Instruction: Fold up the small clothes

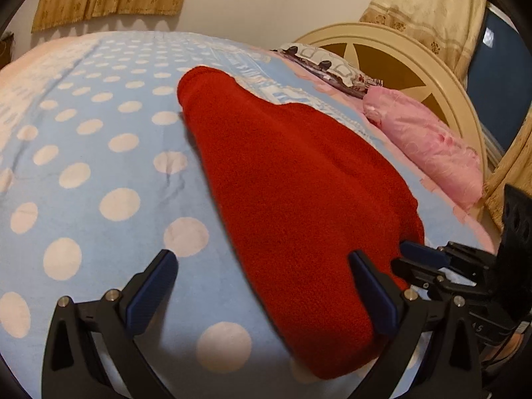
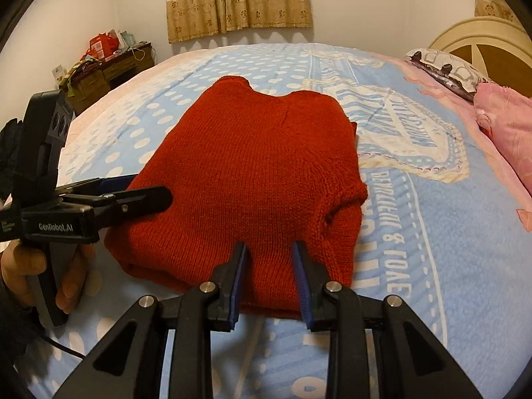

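The red knitted sweater (image 2: 252,179) lies folded into a compact bundle on my bed, on the light blue blanket (image 1: 99,153) with its white dots and printed lettering. One cuffed end of the sweater points toward the far wall, and a folded sleeve bulges at the side nearer the headboard. My right tongs (image 2: 270,282) sit at the near hem of the sweater, their blue-padded fingers (image 2: 237,286) parted only narrowly, with red knit showing in the gap between them; I cannot tell whether they are pinching any of the fabric. My left tongs (image 1: 266,294) are spread wide: one finger stands over the bare blanket, the other over the sweater's near edge, gripping nothing. In the right wrist view those left tongs reach in from the side, tips at the sweater's left edge, with my left hand (image 2: 40,276) wrapped around the handle. Beyond the sweater, a pink pillow (image 1: 429,153) and a patterned pillow (image 1: 329,63) lie against the cream round headboard (image 1: 415,66). Tan floral curtains (image 2: 239,0) hang on the far wall, and a cluttered dark desk (image 2: 109,66) stands in the corner beside the bed.
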Available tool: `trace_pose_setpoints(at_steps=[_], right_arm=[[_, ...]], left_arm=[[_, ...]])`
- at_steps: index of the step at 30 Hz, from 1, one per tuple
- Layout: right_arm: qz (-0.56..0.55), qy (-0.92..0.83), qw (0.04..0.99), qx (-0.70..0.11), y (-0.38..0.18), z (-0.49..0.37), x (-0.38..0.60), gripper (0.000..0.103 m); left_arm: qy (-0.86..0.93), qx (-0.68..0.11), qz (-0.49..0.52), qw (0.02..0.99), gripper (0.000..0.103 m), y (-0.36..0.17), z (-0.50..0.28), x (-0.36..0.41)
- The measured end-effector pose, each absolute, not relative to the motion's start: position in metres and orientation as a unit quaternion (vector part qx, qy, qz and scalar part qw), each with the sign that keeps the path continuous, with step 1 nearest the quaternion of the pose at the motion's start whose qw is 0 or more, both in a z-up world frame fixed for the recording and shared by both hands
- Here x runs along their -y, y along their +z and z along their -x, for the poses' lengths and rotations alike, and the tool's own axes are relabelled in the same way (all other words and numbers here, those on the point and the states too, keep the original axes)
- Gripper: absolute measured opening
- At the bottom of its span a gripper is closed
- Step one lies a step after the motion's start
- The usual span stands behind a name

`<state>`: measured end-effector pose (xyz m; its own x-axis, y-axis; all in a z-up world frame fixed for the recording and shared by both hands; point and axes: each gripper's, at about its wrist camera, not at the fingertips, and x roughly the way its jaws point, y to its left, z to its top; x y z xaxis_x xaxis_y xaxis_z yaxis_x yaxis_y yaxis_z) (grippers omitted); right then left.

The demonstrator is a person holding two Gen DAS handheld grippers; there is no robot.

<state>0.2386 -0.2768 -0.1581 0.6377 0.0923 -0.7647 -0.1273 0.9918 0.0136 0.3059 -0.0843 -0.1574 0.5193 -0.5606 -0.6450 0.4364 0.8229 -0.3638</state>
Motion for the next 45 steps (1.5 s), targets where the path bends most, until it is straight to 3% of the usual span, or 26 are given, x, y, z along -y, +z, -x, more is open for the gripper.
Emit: trace_pose_setpoints(at_steps=[5,6,8,9,18,27,35,38,45], right_arm=[[-0.017,0.093,0.905,-0.415,-0.136,-0.239,0.293,0.032],[-0.033,0.101,0.908,-0.406,-0.130,-0.238,0.299,0.042],[-0.066,0.108,0.915,-0.384,-0.118,-0.239,0.315,0.081],[-0.076,0.101,0.917,-0.379,-0.114,-0.242,0.322,0.082],[-0.162,0.083,0.900,-0.397,-0.119,-0.310,0.373,0.082],[-0.215,0.089,0.863,-0.447,-0.162,-0.391,0.399,0.082],[-0.209,0.111,0.854,-0.464,-0.183,-0.418,0.387,0.062],[-0.219,0.120,0.850,-0.464,-0.184,-0.425,0.383,0.047],[-0.234,0.140,0.848,-0.455,-0.190,-0.422,0.384,0.042]], left_arm=[[-0.272,-0.387,0.078,0.878,0.103,-0.153,-0.300,0.081],[-0.268,-0.378,0.078,0.883,0.103,-0.151,-0.297,0.080],[-0.267,-0.364,0.078,0.889,0.103,-0.147,-0.295,0.078],[-0.266,-0.359,0.080,0.891,0.103,-0.146,-0.294,0.077],[-0.269,-0.388,0.126,0.872,0.103,-0.150,-0.310,0.073],[-0.296,-0.418,0.120,0.850,0.103,-0.156,-0.318,0.096],[-0.303,-0.416,0.104,0.851,0.103,-0.157,-0.316,0.100],[-0.303,-0.416,0.093,0.853,0.103,-0.156,-0.315,0.103],[-0.308,-0.414,0.089,0.852,0.103,-0.156,-0.313,0.103]])
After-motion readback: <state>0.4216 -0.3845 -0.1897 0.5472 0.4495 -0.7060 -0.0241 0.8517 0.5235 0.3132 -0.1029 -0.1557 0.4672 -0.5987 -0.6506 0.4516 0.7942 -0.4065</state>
